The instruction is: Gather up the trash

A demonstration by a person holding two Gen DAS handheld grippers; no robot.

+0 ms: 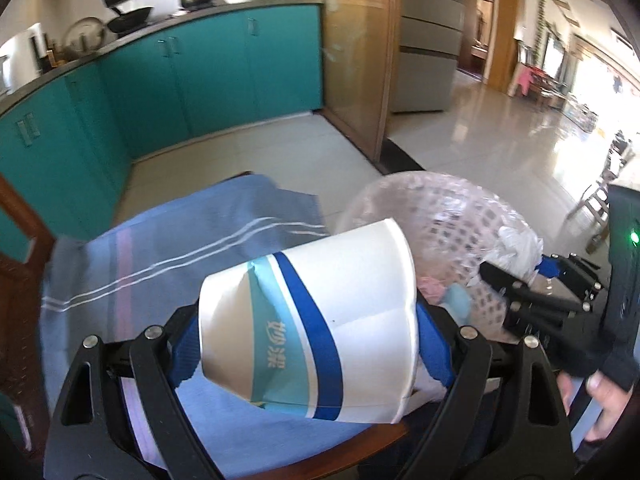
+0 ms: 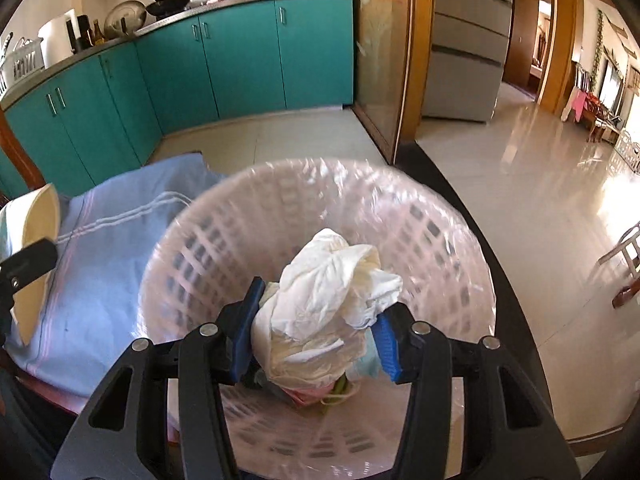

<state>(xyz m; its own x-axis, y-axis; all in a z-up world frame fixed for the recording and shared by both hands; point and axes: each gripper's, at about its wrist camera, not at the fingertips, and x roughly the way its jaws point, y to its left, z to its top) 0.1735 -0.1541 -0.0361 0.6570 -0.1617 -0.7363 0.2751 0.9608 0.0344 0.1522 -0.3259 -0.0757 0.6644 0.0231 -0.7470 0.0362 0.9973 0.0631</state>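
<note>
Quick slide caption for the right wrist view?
Right tongs grip crumpled white tissue paper above the pink plastic-lined lattice waste basket.

Both tongs tilt steeply downward. The left tongs (image 1: 308, 344) stand wide, pads clamped on their load; the right tongs (image 2: 316, 332) at three o'clock grip theirs, narrower.
</note>
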